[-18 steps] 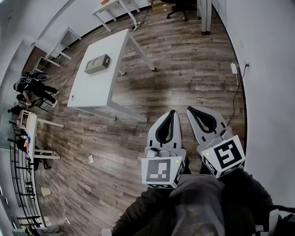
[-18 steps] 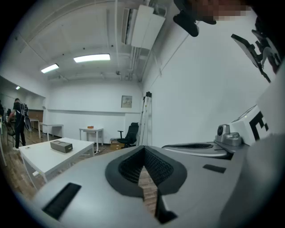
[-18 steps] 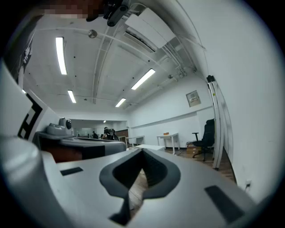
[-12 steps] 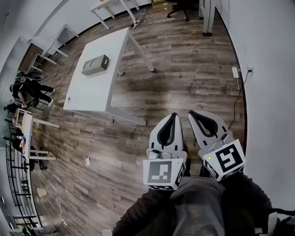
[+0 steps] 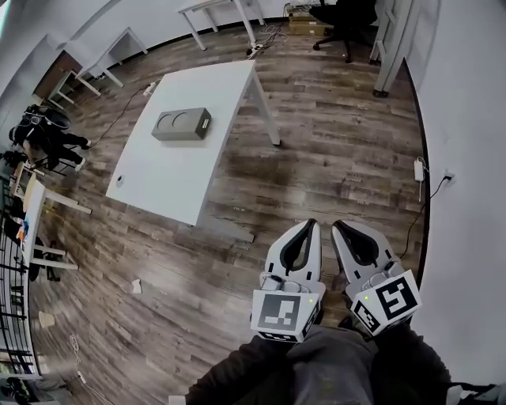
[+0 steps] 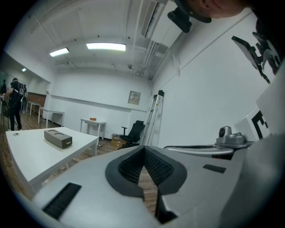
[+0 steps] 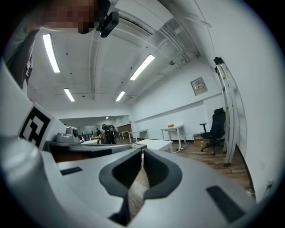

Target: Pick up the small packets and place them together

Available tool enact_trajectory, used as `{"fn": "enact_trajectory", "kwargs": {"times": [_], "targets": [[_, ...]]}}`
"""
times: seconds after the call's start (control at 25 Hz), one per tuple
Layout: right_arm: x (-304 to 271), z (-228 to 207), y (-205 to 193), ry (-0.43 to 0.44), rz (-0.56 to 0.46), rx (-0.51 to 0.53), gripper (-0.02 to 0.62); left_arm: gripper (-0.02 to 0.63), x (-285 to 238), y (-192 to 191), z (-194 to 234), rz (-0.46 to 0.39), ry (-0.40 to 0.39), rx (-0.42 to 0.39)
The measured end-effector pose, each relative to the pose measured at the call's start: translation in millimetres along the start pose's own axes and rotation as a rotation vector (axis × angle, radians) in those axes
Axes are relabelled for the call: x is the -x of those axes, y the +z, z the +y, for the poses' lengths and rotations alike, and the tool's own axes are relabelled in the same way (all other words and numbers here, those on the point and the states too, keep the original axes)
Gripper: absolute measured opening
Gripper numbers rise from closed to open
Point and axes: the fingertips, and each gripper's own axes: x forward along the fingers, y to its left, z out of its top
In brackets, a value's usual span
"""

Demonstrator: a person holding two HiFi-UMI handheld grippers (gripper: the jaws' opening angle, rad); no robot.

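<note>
I make out no small packets in any view. My left gripper [image 5: 309, 225] and right gripper [image 5: 339, 226] are held side by side over the wooden floor, close to the person's body, pointing about level. Both are shut with nothing between the jaws; in the left gripper view the pads [image 6: 143, 150] meet at the tip, and so do the pads [image 7: 142, 152] in the right gripper view. A white table [image 5: 170, 170] stands ahead to the left, with a grey box [image 5: 182, 124] on it and a tiny dark object [image 5: 118, 180] near its left edge.
A white wall [image 5: 466, 198] runs close on the right, with a socket and cable [image 5: 420, 171]. A black office chair [image 5: 341, 17] and more tables stand at the far end. A person [image 5: 39, 134] is at far left. A small white scrap [image 5: 136, 285] lies on the floor.
The head view has swung: the table now sits more to the right and nearer the middle, and both grippers show lower in the picture. They stay side by side and shut.
</note>
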Motion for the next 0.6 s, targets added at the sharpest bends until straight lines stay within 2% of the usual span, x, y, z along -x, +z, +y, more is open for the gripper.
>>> {"fn": "enact_trajectory", "kwargs": {"times": [0.12, 0.32, 0.6], "targets": [[-25, 2, 9, -0.002, 0.001, 0.025, 0.011, -0.005, -9, 8, 22, -0.022, -0.003, 0.002], [-48, -8, 31, -0.011, -0.036, 0.06, 0.011, -0.005, -22, 19, 33, -0.052, -0.013, -0.002], [-69, -32, 36, -0.013, -0.047, 0.061, 0.011, -0.005, -49, 20, 42, -0.039, 0.001, -0.012]]}}
